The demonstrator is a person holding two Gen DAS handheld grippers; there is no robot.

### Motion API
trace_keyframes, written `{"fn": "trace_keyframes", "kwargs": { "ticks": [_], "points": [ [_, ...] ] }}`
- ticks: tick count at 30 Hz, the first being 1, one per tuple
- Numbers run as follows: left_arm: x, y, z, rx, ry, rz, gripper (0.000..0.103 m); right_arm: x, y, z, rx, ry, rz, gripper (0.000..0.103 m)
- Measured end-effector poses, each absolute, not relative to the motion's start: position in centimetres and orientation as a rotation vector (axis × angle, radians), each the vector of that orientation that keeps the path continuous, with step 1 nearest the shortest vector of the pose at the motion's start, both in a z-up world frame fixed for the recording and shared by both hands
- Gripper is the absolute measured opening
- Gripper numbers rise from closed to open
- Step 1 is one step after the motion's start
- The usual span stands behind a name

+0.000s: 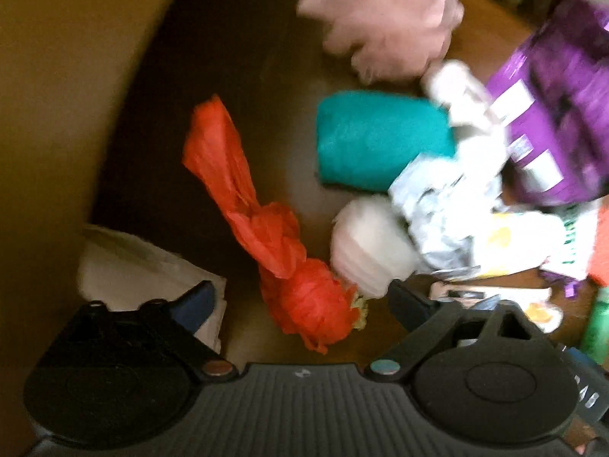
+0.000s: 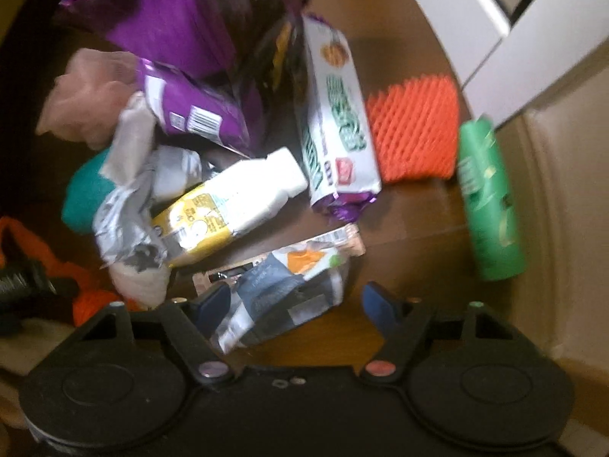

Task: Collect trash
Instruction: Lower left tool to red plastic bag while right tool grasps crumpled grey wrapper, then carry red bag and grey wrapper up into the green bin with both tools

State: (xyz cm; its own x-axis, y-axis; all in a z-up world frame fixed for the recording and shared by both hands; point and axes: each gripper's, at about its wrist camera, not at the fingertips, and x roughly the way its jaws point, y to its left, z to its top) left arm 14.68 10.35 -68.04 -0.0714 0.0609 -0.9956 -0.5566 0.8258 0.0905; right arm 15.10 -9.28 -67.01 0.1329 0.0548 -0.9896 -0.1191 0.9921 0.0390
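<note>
Hovering over the trash pile | left gripper jaws spread, knotted orange bag lies between them, long axis pointing away | right gripper also spread, straddling a flat snack wrapper | nothing gripped yet, looks like

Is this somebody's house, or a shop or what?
Probably a home, at a brown wooden table littered with household trash: a green bottle, a purple snack bag and a knotted orange plastic bag. White cupboard-like panels stand behind it.
</note>
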Motion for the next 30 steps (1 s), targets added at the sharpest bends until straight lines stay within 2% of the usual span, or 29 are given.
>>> {"fn": "trace_keyframes", "kwargs": {
  "ticks": [4, 6, 8, 10, 12, 14, 16, 20, 30],
  "points": [
    [14.3, 10.6, -70.9, -0.429, 1.608, 0.546, 0.079, 15.6, -8.4, -69.2, -0.026, 1.479, 0.096, 0.067],
    [13.9, 10.8, -71.6, -0.45, 1.61, 0.545, 0.074, 15.6, -8.0, -69.7, -0.023, 1.492, 0.09, 0.058],
    [13.5, 10.9, -72.2, -0.468, 1.612, 0.54, 0.068, 15.7, -7.9, -69.9, -0.017, 1.491, 0.09, 0.056],
    [13.3, 11.2, -72.6, -0.496, 1.607, 0.527, 0.067, 15.6, -7.9, -70.2, -0.026, 1.487, 0.089, 0.053],
    [13.0, 11.7, -73.1, -0.532, 1.593, 0.522, 0.066, 15.7, -8.1, -70.7, -0.026, 1.492, 0.086, 0.043],
    [12.8, 12.1, -73.4, -0.562, 1.578, 0.514, 0.066, 15.9, -8.5, -71.3, -0.008, 1.497, 0.082, 0.039],
    [12.7, 12.1, -73.8, -0.55, 1.574, 0.499, 0.055, 16.0, -9.0, -71.8, 0.004, 1.501, 0.08, 0.029],
    [12.1, 12.2, -74.0, -0.552, 1.549, 0.482, 0.047, 15.8, -10.0, -71.9, 0.027, 1.489, 0.092, 0.006],
    [8.7, 10.0, -71.8, -0.478, 1.503, 0.465, 0.044, 12.7, -12.6, -67.7, -0.079, 1.397, 0.181, 0.002]
  ]
}}
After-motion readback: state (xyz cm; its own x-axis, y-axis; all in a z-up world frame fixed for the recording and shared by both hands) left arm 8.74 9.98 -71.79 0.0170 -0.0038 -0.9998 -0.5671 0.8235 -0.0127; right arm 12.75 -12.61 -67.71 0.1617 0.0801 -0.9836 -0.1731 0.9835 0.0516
